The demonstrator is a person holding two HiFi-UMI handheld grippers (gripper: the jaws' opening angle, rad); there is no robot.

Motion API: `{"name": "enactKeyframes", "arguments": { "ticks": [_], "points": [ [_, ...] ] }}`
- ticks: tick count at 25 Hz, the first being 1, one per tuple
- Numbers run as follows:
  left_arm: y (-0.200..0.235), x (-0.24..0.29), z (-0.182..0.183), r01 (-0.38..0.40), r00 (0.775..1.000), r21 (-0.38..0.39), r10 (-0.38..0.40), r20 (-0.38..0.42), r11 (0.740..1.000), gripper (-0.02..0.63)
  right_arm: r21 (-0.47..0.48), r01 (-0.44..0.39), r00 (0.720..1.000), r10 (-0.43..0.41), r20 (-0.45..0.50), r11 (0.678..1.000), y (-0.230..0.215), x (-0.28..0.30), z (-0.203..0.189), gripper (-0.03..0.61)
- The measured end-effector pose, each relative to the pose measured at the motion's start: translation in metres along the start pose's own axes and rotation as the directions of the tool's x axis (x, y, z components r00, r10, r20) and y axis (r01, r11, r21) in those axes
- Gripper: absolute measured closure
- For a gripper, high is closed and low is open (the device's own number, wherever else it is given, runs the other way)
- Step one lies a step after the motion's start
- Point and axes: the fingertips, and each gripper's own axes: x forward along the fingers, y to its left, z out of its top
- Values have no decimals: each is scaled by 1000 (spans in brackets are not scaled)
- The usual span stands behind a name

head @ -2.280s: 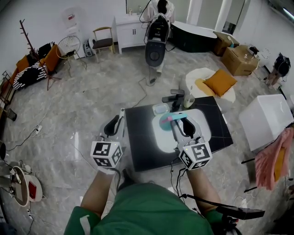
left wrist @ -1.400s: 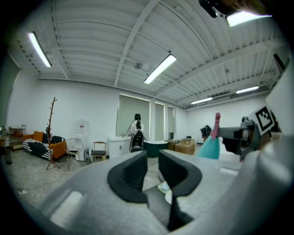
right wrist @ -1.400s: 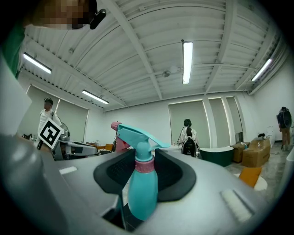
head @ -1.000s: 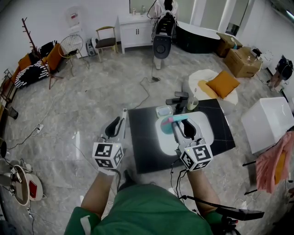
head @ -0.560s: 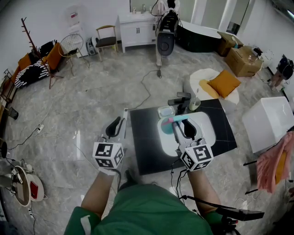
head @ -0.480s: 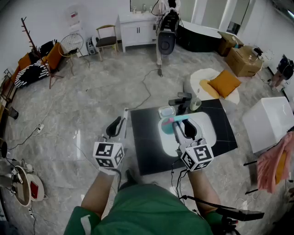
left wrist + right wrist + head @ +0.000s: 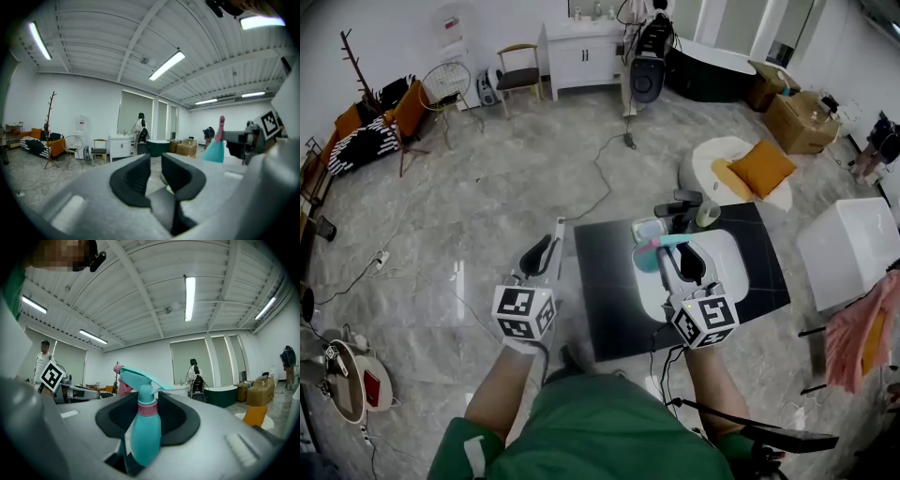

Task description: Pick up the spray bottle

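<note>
Head view: the right gripper (image 7: 673, 251) holds the teal spray bottle (image 7: 649, 255) above the black table (image 7: 609, 309), at 1 o'clock from the person. The left gripper (image 7: 546, 248) is at 11 o'clock, off the table's edge.

Left gripper view: the jaws stand narrowly apart with nothing between them. The bottle (image 7: 214, 151) shows at 3 o'clock.

Right gripper view: the jaws clamp the bottle's (image 7: 144, 437) body. Its long axis runs 12 to 6, upright, and its pink-tipped nozzle points to 9 o'clock.

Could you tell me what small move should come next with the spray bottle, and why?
Probably lift the right gripper a little higher without loosening it. Its jaws are closed on the teal spray bottle, which the head view shows over the black table; the left gripper is empty and apart from it.
</note>
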Motion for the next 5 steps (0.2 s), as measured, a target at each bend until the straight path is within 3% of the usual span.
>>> {"name": "enactKeyframes", "arguments": {
  "ticks": [5],
  "points": [
    [25,10,-1,3,1000,-3,-3,-1,1000,545,-3,5,1000,-5,-5,1000,6,24,-5,446]
  ]
}}
